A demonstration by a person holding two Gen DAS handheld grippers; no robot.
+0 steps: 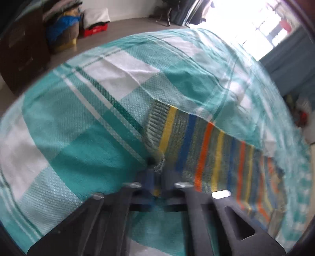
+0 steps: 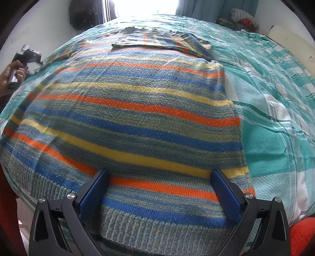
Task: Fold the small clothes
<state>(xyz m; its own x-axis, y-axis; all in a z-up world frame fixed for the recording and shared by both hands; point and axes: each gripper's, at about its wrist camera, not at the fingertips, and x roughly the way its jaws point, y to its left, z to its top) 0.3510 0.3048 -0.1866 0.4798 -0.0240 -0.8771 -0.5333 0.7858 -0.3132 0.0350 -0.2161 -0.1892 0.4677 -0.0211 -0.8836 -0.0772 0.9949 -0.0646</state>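
Observation:
A striped knit sweater (image 2: 126, 122) in blue, orange, yellow and grey-green lies flat on the teal checked bedspread (image 2: 271, 149). Its right sleeve (image 2: 163, 42) is folded across the chest at the far end. My right gripper (image 2: 159, 173) is open, its blue fingers (image 2: 224, 193) just above the ribbed hem. My left gripper (image 1: 155, 173) is shut on the left sleeve's ribbed cuff (image 1: 157, 122), which stretches away to the right over the bedspread (image 1: 82, 137). The left gripper also shows in the right wrist view (image 2: 25, 59), held in a hand at the far left.
The bed fills most of both views. A dark cabinet (image 1: 21, 51), piled bags (image 1: 63, 29) and a red crate (image 1: 94, 30) stand on the floor beyond the bed. A bright window (image 2: 145, 7), teal curtains (image 2: 206, 9) and folded clothes (image 2: 244, 18) sit at the far side.

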